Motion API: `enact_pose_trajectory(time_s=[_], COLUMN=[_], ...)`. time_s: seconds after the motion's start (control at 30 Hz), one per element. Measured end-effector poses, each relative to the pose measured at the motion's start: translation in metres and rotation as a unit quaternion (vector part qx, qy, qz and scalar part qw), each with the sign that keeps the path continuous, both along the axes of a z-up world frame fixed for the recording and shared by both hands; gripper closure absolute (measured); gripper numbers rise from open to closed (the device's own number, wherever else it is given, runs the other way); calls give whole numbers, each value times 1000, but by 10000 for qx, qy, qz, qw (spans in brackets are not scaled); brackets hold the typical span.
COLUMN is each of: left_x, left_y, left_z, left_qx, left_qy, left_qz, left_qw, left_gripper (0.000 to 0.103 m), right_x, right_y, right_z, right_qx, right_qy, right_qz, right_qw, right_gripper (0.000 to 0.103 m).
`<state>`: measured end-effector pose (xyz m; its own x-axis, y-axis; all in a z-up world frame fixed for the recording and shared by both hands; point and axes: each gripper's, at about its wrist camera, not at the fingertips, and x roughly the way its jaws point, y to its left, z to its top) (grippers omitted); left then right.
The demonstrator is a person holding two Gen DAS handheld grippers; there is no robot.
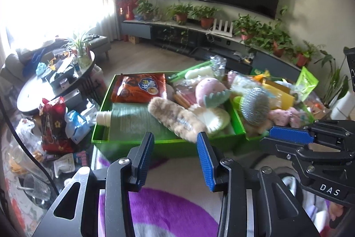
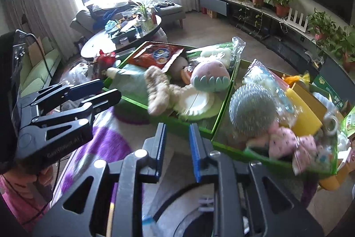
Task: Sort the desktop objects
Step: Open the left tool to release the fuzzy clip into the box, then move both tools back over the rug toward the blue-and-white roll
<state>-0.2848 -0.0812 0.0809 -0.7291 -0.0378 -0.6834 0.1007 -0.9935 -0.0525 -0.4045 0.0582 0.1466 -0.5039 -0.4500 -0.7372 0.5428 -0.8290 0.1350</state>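
Observation:
Two green trays full of objects stand ahead. The left tray point(image 1: 133, 141) point(image 2: 182, 123) holds an orange noodle packet point(image 1: 138, 88) point(image 2: 158, 56), a green pouch point(image 1: 131, 123), a beige fluffy toy point(image 1: 175, 118) point(image 2: 157, 90) and a pink and teal plush point(image 1: 209, 91) point(image 2: 209, 77). The right tray point(image 2: 230, 148) holds a steel scourer point(image 1: 255, 106) point(image 2: 253, 111) and a pink spotted toy point(image 2: 288, 142). My left gripper point(image 1: 175, 141) point(image 2: 101, 91) is open and empty, just before the left tray. My right gripper point(image 2: 177, 132) point(image 1: 279, 133) is open and empty, near the trays' front edges.
A purple and white rug point(image 1: 164, 206) lies below the grippers. A red snack bag point(image 1: 54, 126) and wrappers lie left of the trays. A round dark table point(image 1: 55, 86) with clutter stands far left. A TV stand point(image 1: 199, 34) with potted plants lines the far wall.

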Motion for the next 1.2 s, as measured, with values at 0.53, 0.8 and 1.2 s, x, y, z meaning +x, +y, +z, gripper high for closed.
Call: enact_pose_trajectory(time_s=[0.53, 0.8, 1.2], left_x=[85, 99, 102], left_y=[37, 55, 69], left_z=[9, -27, -67], left_qx=[109, 184, 288], left_qy=[251, -86, -499], left_qz=[-411, -788, -1082], left_qw=[9988, 9967, 9925], left_gripper=[48, 48, 48], right_x=[104, 141, 159], right_y=[33, 56, 72], right_z=[18, -14, -90], right_qx=[-129, -406, -813], right_qy=[135, -258, -1267], right_qz=[195, 75, -424], right_qw=[9996, 9988, 9877], right_gripper=[73, 71, 68])
